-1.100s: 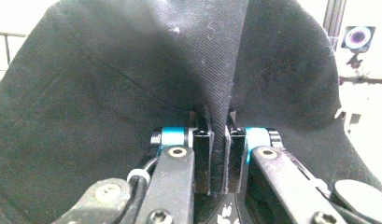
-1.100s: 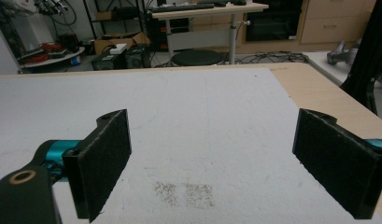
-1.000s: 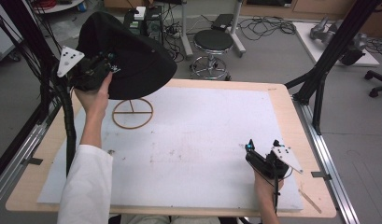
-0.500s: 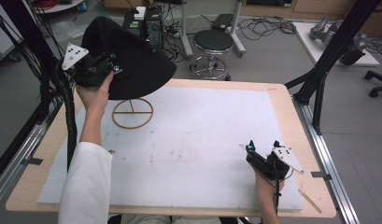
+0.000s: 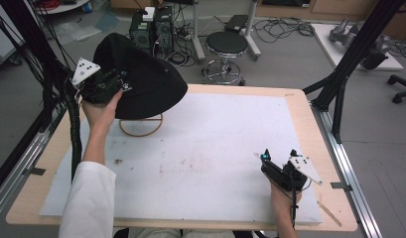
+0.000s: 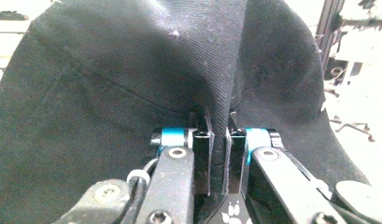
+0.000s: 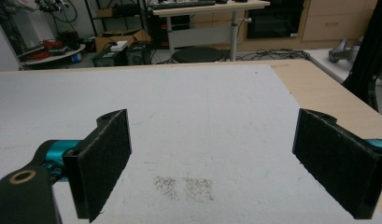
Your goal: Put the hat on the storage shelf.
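A black fabric hat (image 5: 146,84) hangs over the table's far left corner, just above a wooden ring stand (image 5: 141,133) whose far part it hides. My left gripper (image 5: 122,87) is shut on a fold of the hat's brim. In the left gripper view the cloth of the hat (image 6: 132,70) is pinched between the two pads of the left gripper (image 6: 219,126). My right gripper (image 5: 278,155) rests low over the white mat near the front right. In the right gripper view its jaws stand wide open (image 7: 212,154) with nothing between them.
A white mat (image 5: 215,148) covers most of the wooden table (image 5: 309,119). Black frame posts (image 5: 339,94) rise at the right edge and along the left. A stool (image 5: 226,44) and computer boxes stand on the floor beyond the far edge.
The left hand has lowered the hat slightly and shifted it right, so its brim now covers more of the wooden ring. The right gripper has stayed put.
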